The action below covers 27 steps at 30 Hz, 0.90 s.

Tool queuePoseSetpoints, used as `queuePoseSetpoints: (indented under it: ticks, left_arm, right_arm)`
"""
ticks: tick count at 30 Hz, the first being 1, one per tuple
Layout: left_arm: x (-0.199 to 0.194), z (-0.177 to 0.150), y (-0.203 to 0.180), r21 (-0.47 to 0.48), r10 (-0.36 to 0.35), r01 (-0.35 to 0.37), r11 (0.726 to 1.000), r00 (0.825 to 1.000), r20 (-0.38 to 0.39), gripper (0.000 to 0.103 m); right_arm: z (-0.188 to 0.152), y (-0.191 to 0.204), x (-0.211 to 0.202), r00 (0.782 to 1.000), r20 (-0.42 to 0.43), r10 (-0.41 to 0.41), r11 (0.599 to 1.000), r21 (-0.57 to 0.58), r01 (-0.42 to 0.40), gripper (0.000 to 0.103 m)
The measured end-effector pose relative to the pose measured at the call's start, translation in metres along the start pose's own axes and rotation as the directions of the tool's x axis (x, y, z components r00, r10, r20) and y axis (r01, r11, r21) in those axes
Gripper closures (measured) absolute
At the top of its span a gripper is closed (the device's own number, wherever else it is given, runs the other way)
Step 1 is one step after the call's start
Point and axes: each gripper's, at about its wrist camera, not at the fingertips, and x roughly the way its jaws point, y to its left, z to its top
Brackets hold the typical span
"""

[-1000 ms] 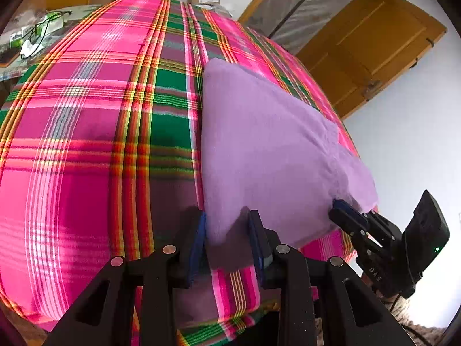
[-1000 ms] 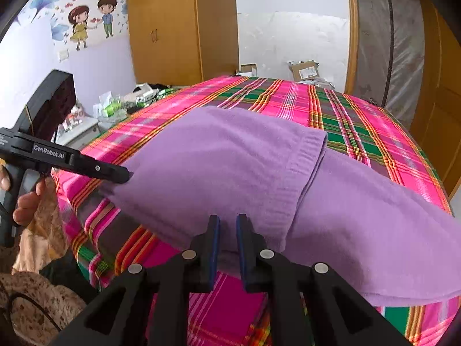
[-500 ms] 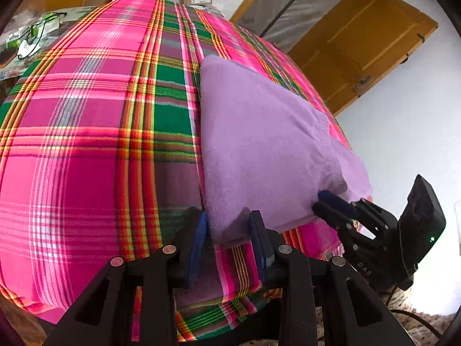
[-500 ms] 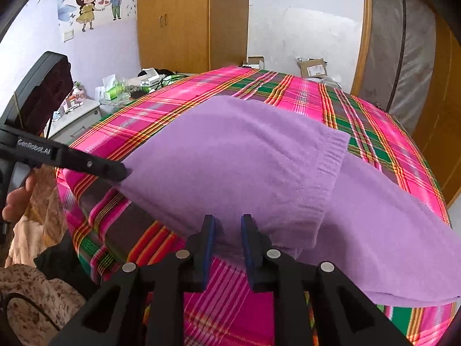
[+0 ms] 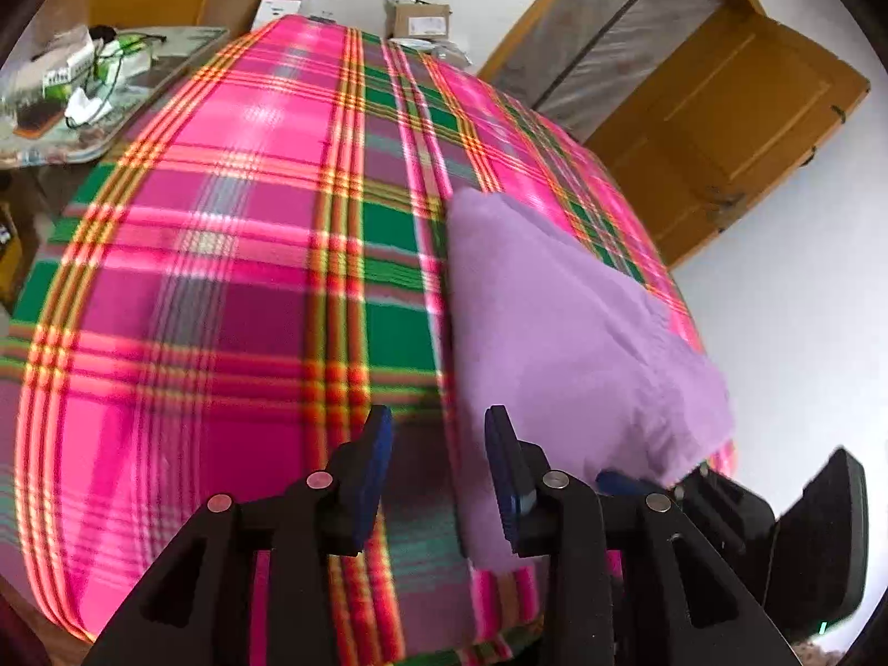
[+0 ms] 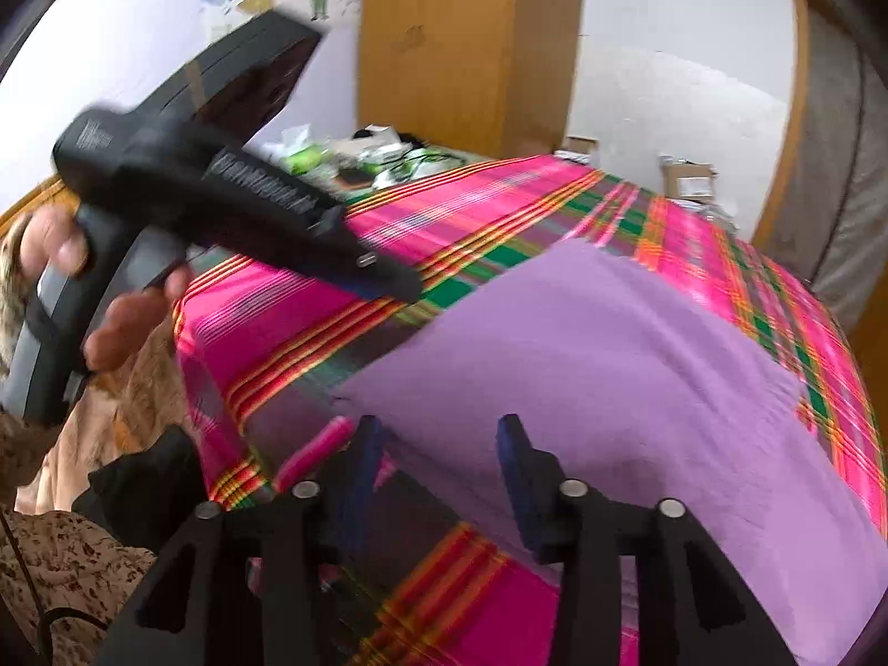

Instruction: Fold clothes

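A: Where can a gripper pass?
B: The bed (image 5: pixel 183 277) left of the sweater (image 5: pixel 555 333) lies bare, far side too.
A: What blocks?
B: The cluttered side table (image 5: pixel 83 105) beyond the left edge, boxes (image 5: pixel 416 22) at the far end, the door (image 5: pixel 721 127) near the right.

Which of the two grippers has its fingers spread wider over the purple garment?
The right gripper: its fingers, having just been opening, stand wide with the purple garment loose between them; the left gripper, also opening, shows a narrower gap.
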Motion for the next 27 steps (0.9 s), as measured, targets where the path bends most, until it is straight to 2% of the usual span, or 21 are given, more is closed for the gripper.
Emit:
queuePoseSetpoints:
  ticks: [4, 8, 10, 15, 21, 23, 27]
  left_arm:
    - [0.006, 0.007, 0.001, 0.024, 0.044, -0.044, 0.999, 0.999, -0.013, 0.067]
    - [0.013, 0.013, -0.003, 0.033, 0.043, -0.042, 0.999, 0.999, -0.028, 0.067]
    - [0.016, 0.017, -0.005, 0.039, 0.057, -0.056, 0.998, 0.998, -0.03, 0.067]
    - [0.021, 0.02, -0.01, 0.049, 0.072, -0.07, 0.996, 0.997, -0.037, 0.067]
    - [0.029, 0.022, -0.011, 0.044, 0.067, -0.064, 0.997, 0.996, -0.058, 0.067]
    - [0.031, 0.023, -0.011, 0.04, 0.063, -0.061, 0.997, 0.996, -0.063, 0.067]
    - [0.034, 0.025, -0.012, 0.041, 0.067, -0.064, 0.997, 0.994, -0.087, 0.065]
  right_arm:
    - [0.004, 0.01, 0.012, 1.0, -0.012, 0.012, 1.0, -0.014, -0.012, 0.056]
    - [0.007, 0.02, 0.021, 1.0, -0.018, 0.012, 0.999, -0.031, -0.013, 0.054]
    - [0.007, 0.025, 0.025, 1.0, -0.018, 0.011, 0.999, -0.043, -0.012, 0.047]
    - [0.007, 0.028, 0.029, 0.999, -0.024, -0.041, 0.998, -0.047, 0.04, 0.048]
    - [0.005, 0.021, 0.024, 0.998, -0.007, -0.058, 0.998, 0.02, 0.058, 0.066]
    - [0.004, 0.021, 0.022, 0.997, 0.003, -0.077, 0.997, 0.029, 0.077, 0.084]
    - [0.002, 0.022, 0.013, 0.996, 0.033, -0.083, 0.996, 0.038, 0.081, 0.089]
